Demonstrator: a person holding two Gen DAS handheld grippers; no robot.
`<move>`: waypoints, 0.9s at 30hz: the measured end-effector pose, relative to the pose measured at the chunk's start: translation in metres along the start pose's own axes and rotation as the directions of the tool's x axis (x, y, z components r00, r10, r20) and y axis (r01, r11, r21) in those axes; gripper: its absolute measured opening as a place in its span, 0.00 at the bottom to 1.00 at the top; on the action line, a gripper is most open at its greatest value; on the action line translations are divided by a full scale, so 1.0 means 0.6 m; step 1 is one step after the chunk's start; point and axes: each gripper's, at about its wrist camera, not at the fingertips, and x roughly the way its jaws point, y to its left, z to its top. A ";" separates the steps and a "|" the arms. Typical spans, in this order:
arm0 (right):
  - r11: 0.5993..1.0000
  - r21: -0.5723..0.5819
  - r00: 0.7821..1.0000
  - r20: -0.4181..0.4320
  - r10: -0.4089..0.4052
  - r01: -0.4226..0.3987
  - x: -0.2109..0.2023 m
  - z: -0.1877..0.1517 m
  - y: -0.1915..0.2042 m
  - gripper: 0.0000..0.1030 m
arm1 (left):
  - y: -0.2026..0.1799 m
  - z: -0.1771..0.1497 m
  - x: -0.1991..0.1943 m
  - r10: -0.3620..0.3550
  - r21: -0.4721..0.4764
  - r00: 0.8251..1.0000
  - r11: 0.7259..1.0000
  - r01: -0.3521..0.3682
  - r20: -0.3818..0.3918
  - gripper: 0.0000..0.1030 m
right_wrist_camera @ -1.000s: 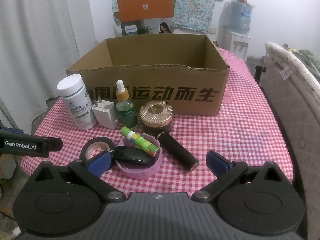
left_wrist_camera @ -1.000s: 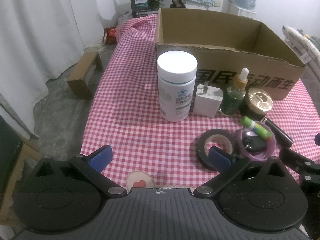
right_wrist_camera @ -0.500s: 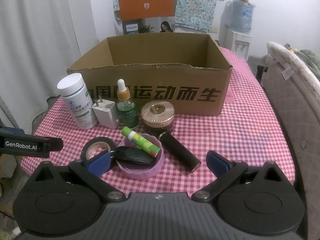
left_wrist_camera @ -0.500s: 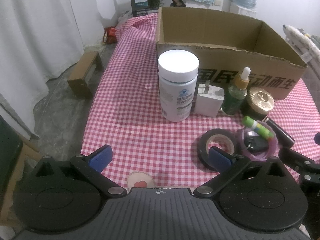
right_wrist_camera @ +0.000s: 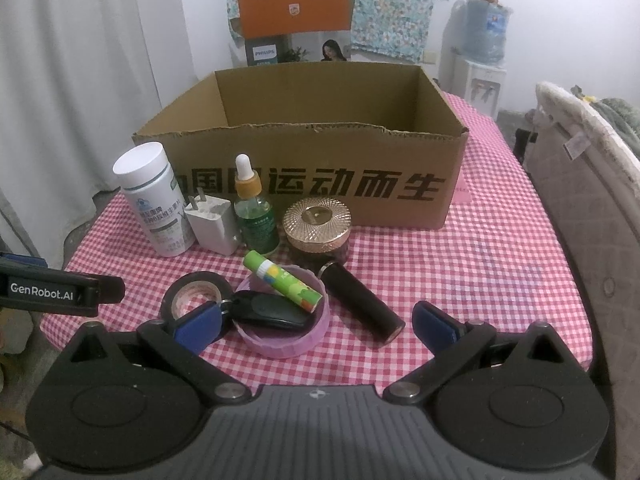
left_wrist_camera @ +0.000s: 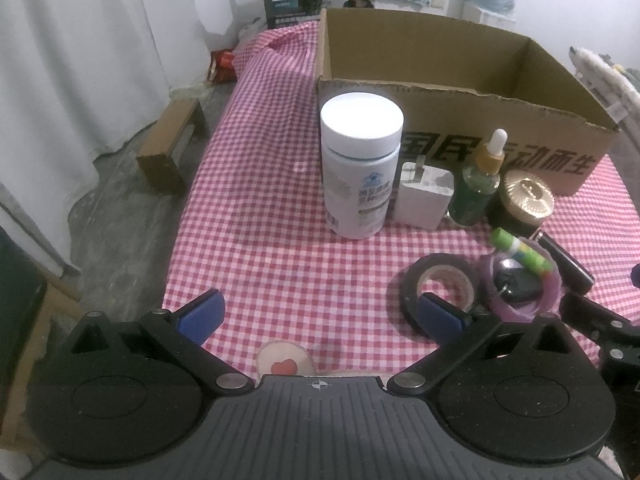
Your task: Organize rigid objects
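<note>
A worktop (right_wrist_camera: 500,264) covered in red-and-white checked cloth carries an open cardboard box (right_wrist_camera: 320,184) with black printed characters on its front wall; its floor is hidden by the near wall in both views. In a row just in front of the box stand a white pill bottle (right_wrist_camera: 154,200) with a white cap, a white plug adapter (right_wrist_camera: 214,226) with its prongs up, a green dropper bottle (right_wrist_camera: 254,212) and a dark jar with a ribbed gold lid (right_wrist_camera: 317,224). Nearer the cameras lie a roll of black tape (right_wrist_camera: 196,294) and a shallow pink ring-shaped dish (right_wrist_camera: 288,342). A black key fob (right_wrist_camera: 270,312) rests inside the dish and a green glue stick (right_wrist_camera: 284,280) lies across its rim. A dark tube (right_wrist_camera: 362,306) lies on the cloth just right of the dish. The right gripper (right_wrist_camera: 316,326) hovers low over the near edge, its blue-padded fingers (right_wrist_camera: 198,328) spread wide and holding nothing; the left pad overlaps the tape roll and fob in view, though contact cannot be judged. The left gripper (left_wrist_camera: 320,314) hangs over the worktop's left front corner, fingers (left_wrist_camera: 202,314) likewise spread and empty, the pill bottle (left_wrist_camera: 360,166) ahead of it. Its right pad covers part of the tape roll (left_wrist_camera: 438,280). The far right of the left view is cut off by part of the other gripper. The box's printed characters are partly hidden behind the bottles.
</note>
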 end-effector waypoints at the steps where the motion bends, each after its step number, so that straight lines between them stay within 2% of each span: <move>1: 1.000 0.000 1.000 -0.001 0.000 0.000 0.000 0.000 0.000 1.00 | 0.000 0.000 0.000 0.001 0.001 1.000 1.000 -0.001 -0.001 1.00; 17: 0.999 0.004 0.999 0.012 -0.033 0.033 0.003 -0.006 -0.012 1.00 | -0.017 -0.001 0.018 -0.010 0.038 1.000 0.999 0.011 -0.027 1.00; 22: 0.999 0.018 0.999 0.020 -0.026 0.026 0.006 -0.007 -0.030 1.00 | -0.028 0.001 0.018 -0.051 0.071 0.999 0.996 0.051 -0.003 1.00; 27: 1.000 0.020 0.999 0.044 0.002 -0.003 0.003 -0.005 -0.057 1.00 | -0.036 0.008 0.011 -0.133 0.109 0.990 0.986 0.128 0.042 1.00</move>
